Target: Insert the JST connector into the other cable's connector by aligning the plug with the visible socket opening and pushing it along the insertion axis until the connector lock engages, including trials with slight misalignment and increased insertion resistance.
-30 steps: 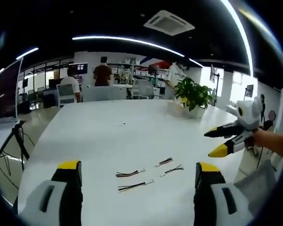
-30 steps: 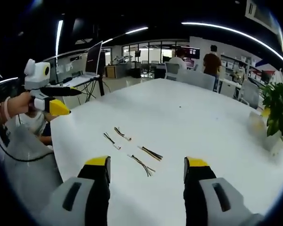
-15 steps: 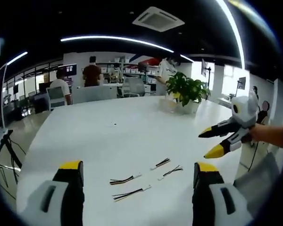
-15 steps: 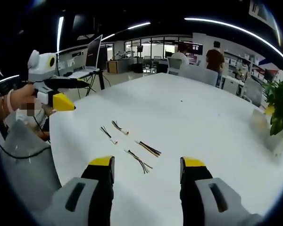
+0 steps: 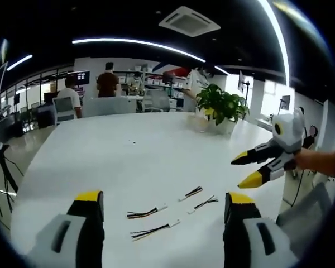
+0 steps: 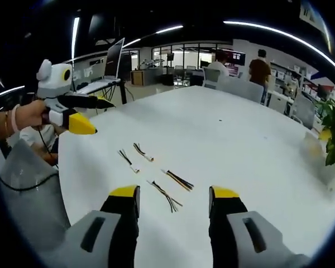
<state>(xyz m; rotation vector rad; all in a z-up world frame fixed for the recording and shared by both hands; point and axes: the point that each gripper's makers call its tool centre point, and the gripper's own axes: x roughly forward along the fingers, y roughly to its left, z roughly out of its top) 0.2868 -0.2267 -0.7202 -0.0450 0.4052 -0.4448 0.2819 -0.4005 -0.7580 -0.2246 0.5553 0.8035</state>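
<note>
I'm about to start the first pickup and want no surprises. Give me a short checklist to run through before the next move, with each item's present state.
1. Left tongs open and holding nothing: ok.
2. Right tongs open and holding nothing: ok.
3. All four cable pieces loose on the white table, apart from one another: nearest cable, second cable, third cable, fourth cable: ok.
4. Which piece carries the plug and which the socket: cannot tell, the connectors are too small.
5. Socket opening facing the tongs: cannot tell.
6. Either tongs down at a cable: not ok, both hover above the table.
</note>
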